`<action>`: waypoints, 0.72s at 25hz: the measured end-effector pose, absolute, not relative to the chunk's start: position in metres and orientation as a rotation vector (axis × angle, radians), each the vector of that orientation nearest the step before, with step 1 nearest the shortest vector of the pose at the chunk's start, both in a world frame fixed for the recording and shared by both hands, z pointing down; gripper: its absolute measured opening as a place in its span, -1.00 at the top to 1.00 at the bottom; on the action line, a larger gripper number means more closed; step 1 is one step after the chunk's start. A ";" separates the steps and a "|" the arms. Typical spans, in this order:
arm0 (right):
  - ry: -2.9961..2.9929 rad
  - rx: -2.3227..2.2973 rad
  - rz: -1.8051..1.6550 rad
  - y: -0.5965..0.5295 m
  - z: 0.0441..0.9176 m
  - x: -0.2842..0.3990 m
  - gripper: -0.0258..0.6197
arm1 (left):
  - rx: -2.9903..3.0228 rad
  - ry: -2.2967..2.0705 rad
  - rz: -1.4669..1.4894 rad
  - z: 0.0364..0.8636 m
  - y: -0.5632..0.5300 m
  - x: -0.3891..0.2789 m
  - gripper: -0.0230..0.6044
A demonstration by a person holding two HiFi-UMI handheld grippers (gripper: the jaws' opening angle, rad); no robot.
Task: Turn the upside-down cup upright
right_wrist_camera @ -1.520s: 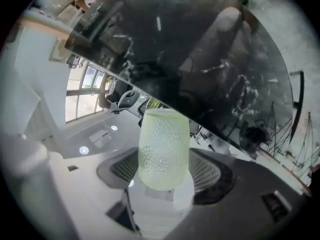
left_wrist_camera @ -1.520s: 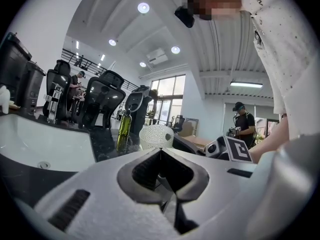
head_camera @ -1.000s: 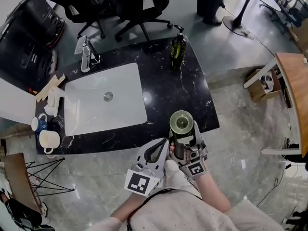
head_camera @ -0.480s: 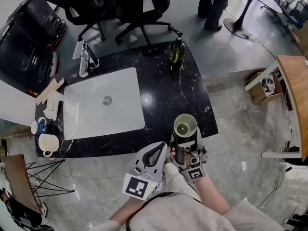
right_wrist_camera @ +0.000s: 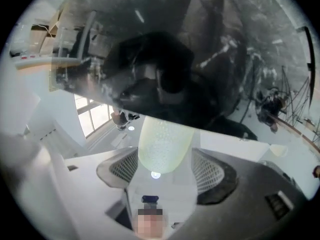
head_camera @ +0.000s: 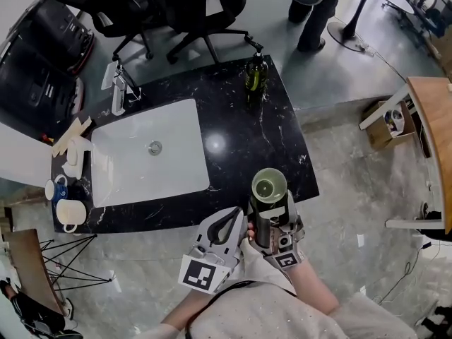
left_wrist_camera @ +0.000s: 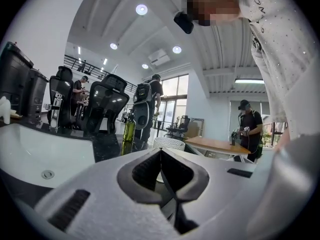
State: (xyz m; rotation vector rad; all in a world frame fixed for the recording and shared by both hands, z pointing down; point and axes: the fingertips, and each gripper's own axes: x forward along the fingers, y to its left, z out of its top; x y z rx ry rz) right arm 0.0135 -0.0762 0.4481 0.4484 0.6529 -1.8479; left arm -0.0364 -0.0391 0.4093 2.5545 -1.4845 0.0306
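Pale green textured cup (right_wrist_camera: 165,143), gripped between the fingers (right_wrist_camera: 209,171) of the right gripper (right_wrist_camera: 165,165), one ribbed pad on each side of its wall. In the head view its open mouth faced up at the camera, the inside visible, and the rim showed against the near right corner of the bench (head_camera: 240,143), clear of the surface.

Left gripper (left_wrist_camera: 160,155): fingers (left_wrist_camera: 142,170) closed on each other, tips meeting, nothing between them. It was held just beside the right gripper, on its left, above the grey stone floor (head_camera: 353,189), marker cube towards the person.

Bench: black stone with white veining.
- White rectangular sink (head_camera: 176,136) set in its left half, drain at centre.
- Chrome tap (head_camera: 116,89) at the far left edge of the sink.
- Dark green bottle (head_camera: 255,75), upright, near the far right corner, well apart from the cup.
- Cream mug (head_camera: 70,208) and a blue-and-white mug (head_camera: 56,185) at the near left end, close together.

Beyond the bench: black office chairs (head_camera: 205,6); a standing person (head_camera: 314,9), seen in part; a wooden table (head_camera: 432,136) at the right.
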 end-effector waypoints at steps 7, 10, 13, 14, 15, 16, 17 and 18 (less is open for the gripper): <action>0.990 0.405 -1.925 -0.049 0.432 0.000 -0.06 | 2.559 -1.473 0.014 0.408 -0.038 -0.036 0.90; 1.155 0.342 -1.966 -0.039 0.435 -0.008 -0.06 | 2.563 -1.473 0.015 0.411 -0.038 -0.040 0.90; 1.176 0.307 -1.972 -0.035 0.439 -0.009 -0.06 | 2.562 -1.471 0.003 0.411 -0.037 -0.045 0.90; 1.184 0.301 -1.966 -0.033 0.438 -0.008 -0.06 | 2.565 -1.465 -0.002 0.410 -0.037 -0.045 0.90; 1.201 0.295 -1.959 -0.030 0.437 -0.007 -0.06 | 2.569 -1.457 -0.005 0.410 -0.036 -0.045 0.90; 1.226 0.285 -1.953 -0.027 0.435 -0.007 -0.06 | 2.573 -1.449 -0.008 0.410 -0.035 -0.045 0.90; 1.262 0.268 -1.945 -0.025 0.432 -0.007 -0.06 | 2.574 -1.441 -0.012 0.410 -0.034 -0.045 0.90; 1.316 0.241 -1.935 -0.022 0.429 -0.008 -0.05 | 2.576 -1.434 -0.017 0.410 -0.033 -0.045 0.90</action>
